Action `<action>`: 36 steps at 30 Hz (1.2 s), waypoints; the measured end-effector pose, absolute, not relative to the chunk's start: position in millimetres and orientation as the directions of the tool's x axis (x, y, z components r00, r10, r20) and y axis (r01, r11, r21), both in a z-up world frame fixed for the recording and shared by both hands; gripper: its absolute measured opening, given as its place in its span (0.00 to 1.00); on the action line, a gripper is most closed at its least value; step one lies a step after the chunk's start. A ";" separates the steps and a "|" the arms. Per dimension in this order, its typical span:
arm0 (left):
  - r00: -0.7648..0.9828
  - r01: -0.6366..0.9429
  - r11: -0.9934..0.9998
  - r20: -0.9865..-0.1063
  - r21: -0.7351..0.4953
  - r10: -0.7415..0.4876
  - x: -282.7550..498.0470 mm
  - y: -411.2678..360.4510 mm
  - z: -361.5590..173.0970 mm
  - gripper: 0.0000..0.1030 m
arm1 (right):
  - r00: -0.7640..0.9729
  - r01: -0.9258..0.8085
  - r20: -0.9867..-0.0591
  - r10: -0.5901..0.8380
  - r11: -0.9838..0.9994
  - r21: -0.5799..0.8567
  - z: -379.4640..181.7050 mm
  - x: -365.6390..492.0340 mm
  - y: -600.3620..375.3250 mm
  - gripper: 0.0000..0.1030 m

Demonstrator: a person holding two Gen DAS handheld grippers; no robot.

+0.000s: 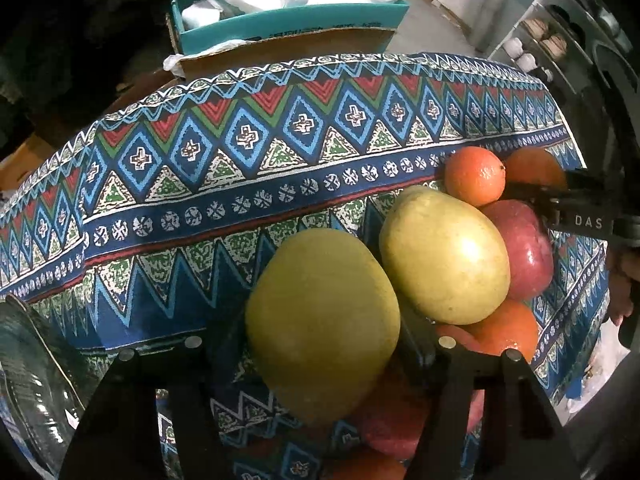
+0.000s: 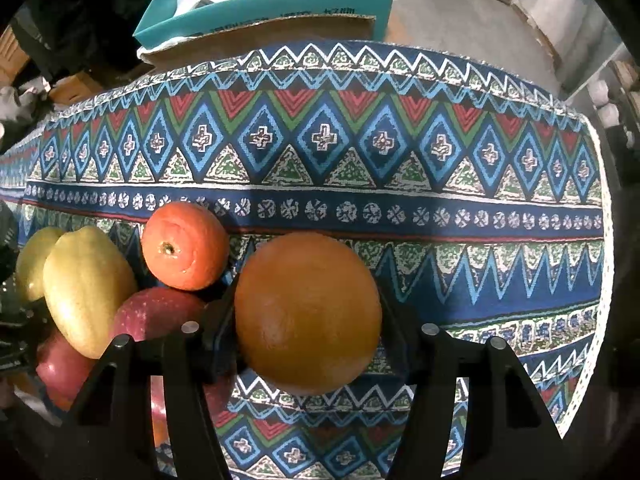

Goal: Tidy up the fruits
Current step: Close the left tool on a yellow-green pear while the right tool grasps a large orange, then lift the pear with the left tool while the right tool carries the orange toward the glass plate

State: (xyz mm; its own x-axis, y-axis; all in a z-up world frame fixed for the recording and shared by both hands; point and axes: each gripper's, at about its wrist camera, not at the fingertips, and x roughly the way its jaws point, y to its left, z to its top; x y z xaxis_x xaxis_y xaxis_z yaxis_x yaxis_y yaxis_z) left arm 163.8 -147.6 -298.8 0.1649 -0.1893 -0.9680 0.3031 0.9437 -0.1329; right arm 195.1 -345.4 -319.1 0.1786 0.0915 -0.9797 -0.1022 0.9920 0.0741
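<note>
In the left wrist view, the left gripper points steeply down at a table covered by a blue, red and green cloth with a zigzag and diamond pattern, and its two black fingers are closed against the sides of a large yellow-green mango, which fills the gap between them. Just right of it lies a second yellow-green mango, touching the first and resting on a heap of fruit near the table's right edge: a dark red apple against its right side, a small orange tangerine behind it, and a round orange fruit in front of it. The black tip of the right gripper reaches in from the right over the heap. A clear ribbed glass bowl shows at the lower left, and a teal cardboard box stands beyond the table's far edge. In the right wrist view, the right gripper also points down, its black fingers pressed on both sides of a large round orange over the cloth, towards the near edge. The heap lies to its left: the tangerine just beside the orange, the red apple under it, the mango further left, and another red apple below.
</note>
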 end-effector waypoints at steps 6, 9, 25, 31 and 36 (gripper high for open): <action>0.210 0.288 0.952 -0.964 -0.100 -0.165 160.5 -140.6 -290.1 0.66 | 0.222 -0.110 -0.971 0.086 0.992 0.063 -302.9 182.6 -345.0 0.59; 0.232 0.289 0.952 -0.957 -0.100 -0.171 159.5 -136.1 -280.7 0.66 | 0.253 -0.106 -0.964 0.086 0.993 0.060 -292.0 178.8 -347.0 0.59; 0.376 0.300 0.951 -0.908 -0.070 -0.185 143.5 -134.0 -220.6 0.66 | 0.412 -0.119 -0.904 0.113 0.990 0.069 -222.1 147.4 -348.5 0.59; 0.436 0.295 0.954 -0.879 -0.063 -0.193 134.6 -128.2 -193.7 0.66 | 0.489 -0.141 -0.861 0.139 0.987 0.079 -186.9 136.6 -334.4 0.59; 0.493 0.288 0.956 -0.847 -0.055 -0.197 125.4 -120.8 -170.9 0.66 | 0.542 -0.172 -0.823 0.170 0.981 0.089 -161.1 128.4 -320.5 0.59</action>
